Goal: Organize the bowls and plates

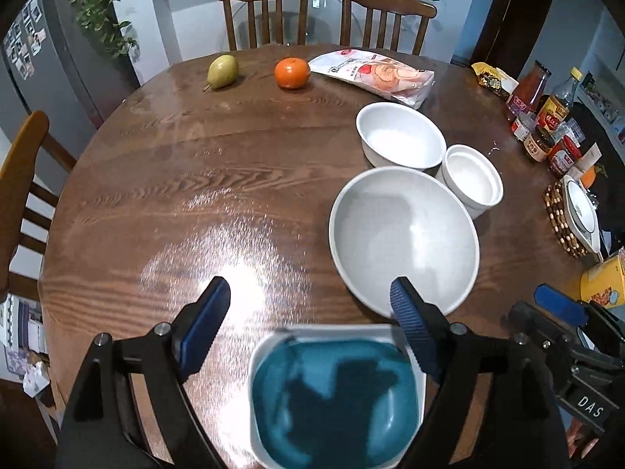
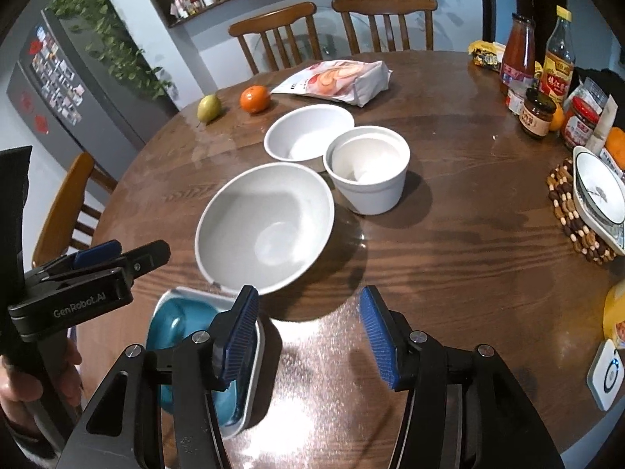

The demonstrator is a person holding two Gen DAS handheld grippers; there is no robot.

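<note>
A square white dish with a teal-blue inside [image 1: 336, 398] [image 2: 179, 324] rests at the table's near edge. My left gripper [image 1: 308, 285] hangs open just above it, and its right finger overlaps the dish's right rim without pressing on it. My right gripper [image 2: 309, 293] is open and empty over bare table, with its left finger in front of the dish's right edge. Beyond lie a large white bowl [image 1: 402, 234] [image 2: 265, 226], a medium white bowl [image 1: 398, 136] [image 2: 308, 133] and a small white ramekin [image 1: 472, 179] [image 2: 367, 168]. Each gripper shows in the other's view [image 1: 547, 308] [image 2: 133, 252].
A pear [image 1: 222, 71], an orange [image 1: 292, 73] and a food bag [image 1: 375, 74] lie at the far side. Jars and bottles [image 2: 547, 78] crowd the right edge, beside a patterned bowl [image 2: 597, 191] on a beaded trivet [image 2: 566, 211]. Wooden chairs [image 1: 265, 11] ring the round table [image 1: 195, 179].
</note>
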